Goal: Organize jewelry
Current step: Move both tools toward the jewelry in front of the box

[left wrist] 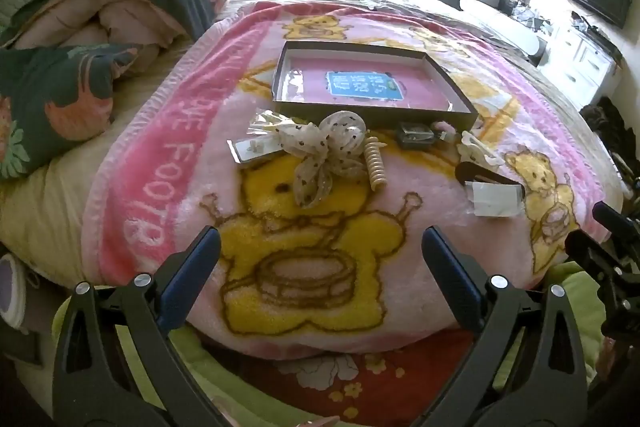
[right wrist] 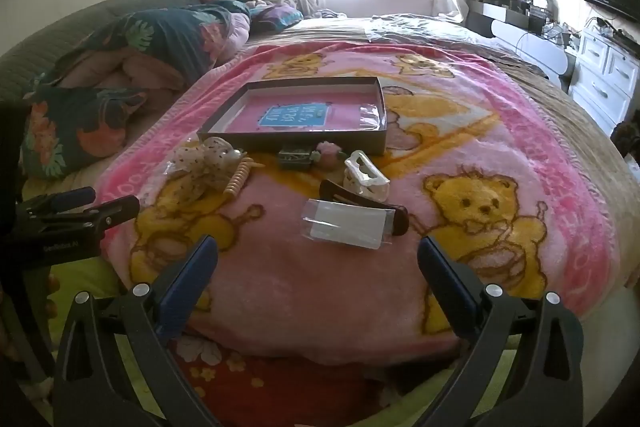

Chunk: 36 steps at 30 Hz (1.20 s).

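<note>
Both claws stand wide open and grip nothing: the left claw (left wrist: 320, 247) hangs above the near edge of the pink bear blanket (left wrist: 192, 131) on the bed, and the right claw (right wrist: 318, 255) does the same a little to the right; the jewelry lies in a loose row on the blanket, between the claws and the shallow box (left wrist: 452, 83); from left there is a small card in a clear sleeve (left wrist: 250, 149), the dotted ribbon bow (left wrist: 324, 155), the cream spiral hair tie (left wrist: 376, 163), a small dark case (left wrist: 414, 135), a pink flower piece (right wrist: 330, 151), the white claw clip (right wrist: 366, 179), the dark brown barrette (right wrist: 360, 199) and a clear packet (right wrist: 346, 225) that rests partly on the barrette. I think the soft blanket is the main risk; a finger pressed down can catch the pile and drag the blanket, so that near pieces shift; the clear packet is flat and slippery, and it can slide off instead of lifting; the bow touches the spiral tie, so one can pull the other. The box holds no jewelry; I see only its pink floor with a blue label (left wrist: 364, 87) and a clear film.
</note>
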Motion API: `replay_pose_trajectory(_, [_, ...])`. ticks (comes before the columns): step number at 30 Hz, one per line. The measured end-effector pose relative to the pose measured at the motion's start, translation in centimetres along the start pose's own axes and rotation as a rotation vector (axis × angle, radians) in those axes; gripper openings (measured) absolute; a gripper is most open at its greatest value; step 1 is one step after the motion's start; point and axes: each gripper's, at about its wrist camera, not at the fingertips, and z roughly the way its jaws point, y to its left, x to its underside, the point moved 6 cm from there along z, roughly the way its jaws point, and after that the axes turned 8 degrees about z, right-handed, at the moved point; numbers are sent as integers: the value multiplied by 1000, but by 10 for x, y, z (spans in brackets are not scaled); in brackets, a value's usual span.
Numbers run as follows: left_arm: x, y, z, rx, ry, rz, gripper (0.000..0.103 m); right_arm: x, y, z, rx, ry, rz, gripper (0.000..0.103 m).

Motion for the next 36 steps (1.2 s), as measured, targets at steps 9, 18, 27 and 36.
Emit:
replay_pose_trajectory(9, [-1, -2, 0, 0, -3, -2, 94, -1, 2, -2, -5, -1, -1, 99])
replay_pose_trajectory(18, [-4, -1, -7, 5, -1, 7, 94, 0, 4, -1, -12, 7, -4, 99])
replay_pose_trajectory(27, [-1, -1, -1, 10, 19, -7, 94, 1, 7, -1, -25, 9, -9, 99])
replay_pose_trajectory(36, [5, 0, 3, 25, 47, -21, 94, 4, 14, 4, -49, 26, -32, 99])
